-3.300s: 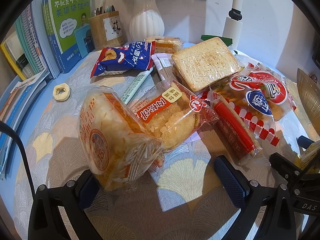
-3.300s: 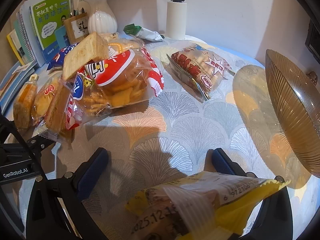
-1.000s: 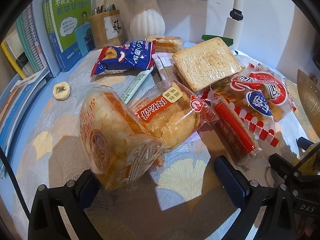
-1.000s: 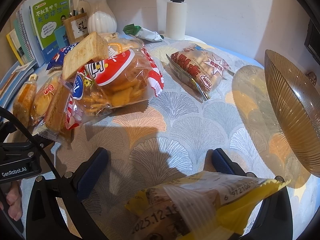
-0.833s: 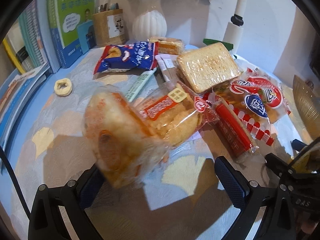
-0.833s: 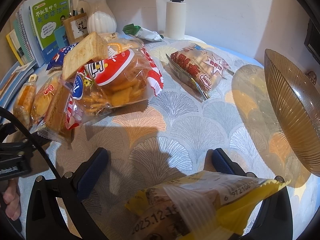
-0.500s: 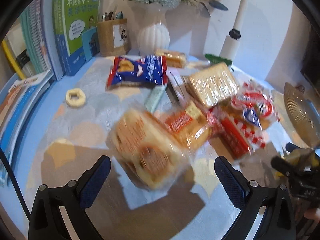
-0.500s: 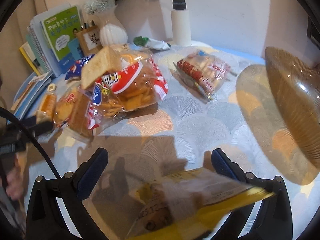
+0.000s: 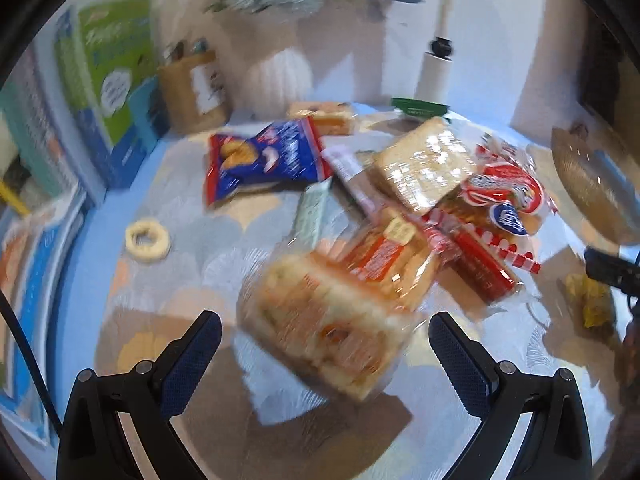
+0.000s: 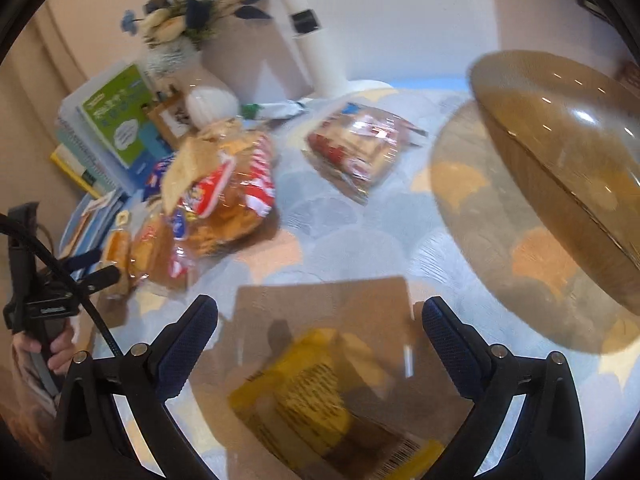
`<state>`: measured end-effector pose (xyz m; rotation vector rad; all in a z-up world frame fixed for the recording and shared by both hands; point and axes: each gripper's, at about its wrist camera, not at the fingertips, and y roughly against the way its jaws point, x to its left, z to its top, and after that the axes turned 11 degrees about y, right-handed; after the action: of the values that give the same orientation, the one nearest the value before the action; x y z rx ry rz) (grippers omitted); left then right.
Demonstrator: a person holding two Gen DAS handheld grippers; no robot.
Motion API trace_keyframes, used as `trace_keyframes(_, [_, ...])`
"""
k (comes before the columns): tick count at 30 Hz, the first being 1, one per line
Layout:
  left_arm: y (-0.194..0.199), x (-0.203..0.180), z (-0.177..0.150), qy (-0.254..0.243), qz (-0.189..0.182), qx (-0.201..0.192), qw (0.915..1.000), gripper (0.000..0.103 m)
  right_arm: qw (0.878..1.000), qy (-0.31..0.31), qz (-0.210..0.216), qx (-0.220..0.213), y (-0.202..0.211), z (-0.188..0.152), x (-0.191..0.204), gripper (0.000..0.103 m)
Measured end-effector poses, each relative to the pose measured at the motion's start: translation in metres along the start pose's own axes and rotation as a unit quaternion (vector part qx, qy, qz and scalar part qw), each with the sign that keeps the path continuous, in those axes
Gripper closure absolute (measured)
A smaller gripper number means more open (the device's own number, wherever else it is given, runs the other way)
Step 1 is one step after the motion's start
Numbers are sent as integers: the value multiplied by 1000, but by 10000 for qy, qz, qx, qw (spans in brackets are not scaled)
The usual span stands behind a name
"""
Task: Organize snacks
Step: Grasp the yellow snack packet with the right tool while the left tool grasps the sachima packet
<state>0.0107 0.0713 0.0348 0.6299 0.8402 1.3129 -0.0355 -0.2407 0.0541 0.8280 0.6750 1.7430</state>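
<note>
Both grippers have just let go and lifted: the left gripper (image 9: 325,354) gapes wide above the bread packet (image 9: 324,324) dropped on the tabletop (image 9: 192,280), the right gripper (image 10: 320,344) equally wide over the yellow packet (image 10: 320,396). Nothing has reached the amber bowl (image 10: 560,168) yet.
</note>
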Motion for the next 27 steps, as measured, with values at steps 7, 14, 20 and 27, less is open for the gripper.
trace_keyframes(7, [7, 25, -6, 760, -393, -62, 9963, 0, 9979, 615, -173, -133, 43, -27, 28, 2])
trace_keyframes(14, [-10, 22, -2, 814, -503, 57, 9954, 0, 9913, 1161, -445, 423, 11, -41, 37, 2])
trace_keyframes(20, [-22, 20, 5, 646, -198, -42, 9977, 14, 9931, 1129, -249, 214, 5, -34, 36, 19])
trace_keyframes(27, [-16, 25, 3, 695, 181, -350, 9968, 43, 9928, 1187, -159, 66, 7, -34, 41, 54])
